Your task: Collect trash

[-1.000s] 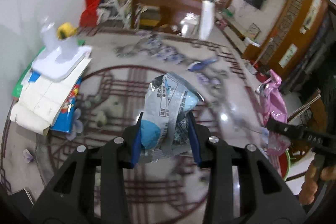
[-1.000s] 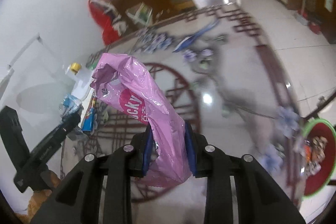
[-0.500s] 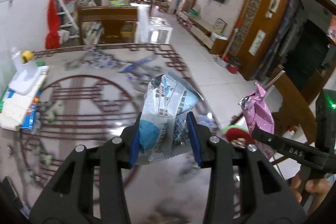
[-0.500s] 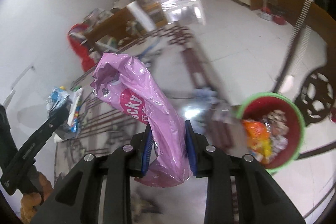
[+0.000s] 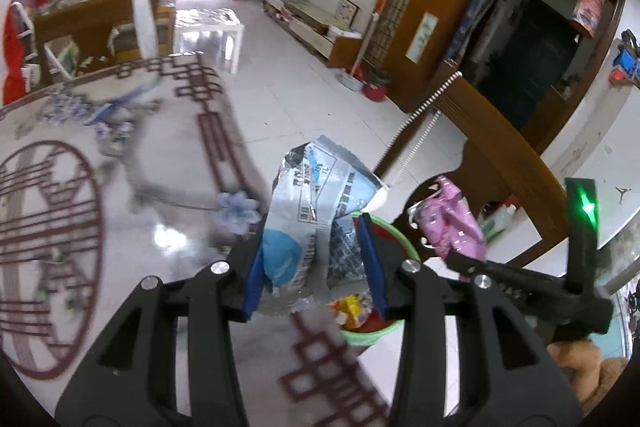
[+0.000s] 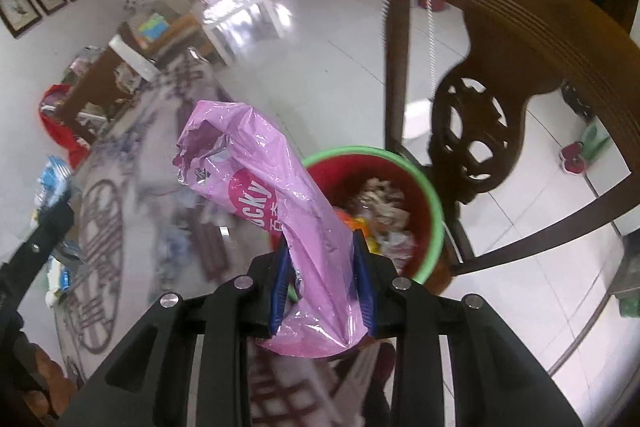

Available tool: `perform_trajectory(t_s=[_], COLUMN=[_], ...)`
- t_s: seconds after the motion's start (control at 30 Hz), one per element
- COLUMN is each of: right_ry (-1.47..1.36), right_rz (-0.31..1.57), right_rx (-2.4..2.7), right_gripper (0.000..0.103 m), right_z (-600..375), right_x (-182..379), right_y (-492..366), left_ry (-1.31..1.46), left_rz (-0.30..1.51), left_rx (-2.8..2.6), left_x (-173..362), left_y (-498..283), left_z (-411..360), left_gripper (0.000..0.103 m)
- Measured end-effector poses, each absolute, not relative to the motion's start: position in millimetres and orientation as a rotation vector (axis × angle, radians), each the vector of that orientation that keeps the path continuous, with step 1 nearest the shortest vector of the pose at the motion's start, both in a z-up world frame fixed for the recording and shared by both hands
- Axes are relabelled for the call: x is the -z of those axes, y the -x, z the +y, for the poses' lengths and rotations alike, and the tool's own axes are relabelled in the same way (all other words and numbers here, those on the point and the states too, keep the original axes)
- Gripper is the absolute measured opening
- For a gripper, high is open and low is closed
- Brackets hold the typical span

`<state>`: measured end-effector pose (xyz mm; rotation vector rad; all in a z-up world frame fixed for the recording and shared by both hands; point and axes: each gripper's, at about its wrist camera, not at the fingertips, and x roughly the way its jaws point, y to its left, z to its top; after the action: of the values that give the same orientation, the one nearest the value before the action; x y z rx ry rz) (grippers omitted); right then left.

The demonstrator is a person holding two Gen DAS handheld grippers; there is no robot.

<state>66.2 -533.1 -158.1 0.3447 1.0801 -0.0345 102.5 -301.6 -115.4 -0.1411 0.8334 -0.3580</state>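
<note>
My left gripper [image 5: 314,263] is shut on a crumpled blue and silver snack wrapper [image 5: 316,203], held above the table's right edge. My right gripper [image 6: 322,277] is shut on a pink Pocky wrapper [image 6: 264,199], which also shows in the left wrist view [image 5: 452,223]. A red trash bin with a green rim [image 6: 434,203] stands on the floor just beyond both grippers, holding several wrappers; part of it shows behind the left fingers [image 5: 380,329]. The left gripper appears at the left edge of the right wrist view [image 6: 44,235].
A glass table with a dark red pattern [image 5: 80,211] lies to the left. A carved wooden chair [image 6: 500,67] stands right beside the bin. White tiled floor [image 5: 288,95] stretches beyond, with a white low table [image 5: 208,27] and wooden furniture [image 5: 80,23] farther back.
Both grippers have swung right with their wrappers, from over the table to its right edge. The bin has come close, now right below and ahead of them.
</note>
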Motion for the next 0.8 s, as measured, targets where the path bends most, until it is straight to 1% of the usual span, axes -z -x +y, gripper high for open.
perform_trajectory(t_s=[0.07, 0.13, 0.17, 0.2, 0.23, 0.3, 0.37, 0.5, 0.57, 0.63, 0.73, 0.77, 0.8], right_ry=[-0.351, -0.345, -0.338, -0.34, -0.346, -0.365, -0.376, -0.387, -0.373, -0.346, -0.28, -0.249, -0.232], right_rz=[1.093, 1.097, 1.101, 1.105, 1.104, 1.091, 1.081, 1.03, 0.972, 0.895, 0.73, 0.653, 0.617], right_rx=[0.029, 0.022, 0.025, 0.028, 0.031, 0.038, 0.049, 0.065, 0.074, 0.083, 0.116, 0.134, 0.142], right_gripper=[0.032, 0.038, 0.047, 0.059, 0.063, 0.068, 0.073, 0.073, 0.074, 0.082, 0.096, 0.096, 0.096], right_z=[-541, -545, -547, -549, -550, -554, -556, -558, -555, -549, -536, -529, -526], right_x=[166, 169, 173, 176, 178, 179, 177, 166, 152, 135, 103, 89, 84], right_y=[-72, -75, -79, -82, -85, -85, -83, -77, -71, -64, -49, -42, -39], left_ry=[0.135, 0.12, 0.104, 0.093, 0.088, 0.089, 0.085, 0.062, 0.062, 0.067, 0.081, 0.086, 0.093], left_rz=[0.827, 0.808, 0.793, 0.779, 0.763, 0.732, 0.712, 0.682, 0.66, 0.637, 0.584, 0.57, 0.556], left_rx=[0.368, 0.379, 0.382, 0.38, 0.379, 0.381, 0.379, 0.345, 0.324, 0.306, 0.26, 0.242, 0.225], left_x=[117, 114, 111, 107, 103, 97, 89, 69, 59, 48, 28, 23, 18], left_y=[-106, -109, -109, -108, -108, -105, -102, -98, -96, -96, -92, -92, -92], left_z=[-315, -327, -335, -340, -342, -344, -342, -337, -329, -321, -307, -302, -297], left_gripper=[0.048, 0.062, 0.067, 0.079, 0.088, 0.095, 0.098, 0.098, 0.098, 0.098, 0.098, 0.098, 0.098])
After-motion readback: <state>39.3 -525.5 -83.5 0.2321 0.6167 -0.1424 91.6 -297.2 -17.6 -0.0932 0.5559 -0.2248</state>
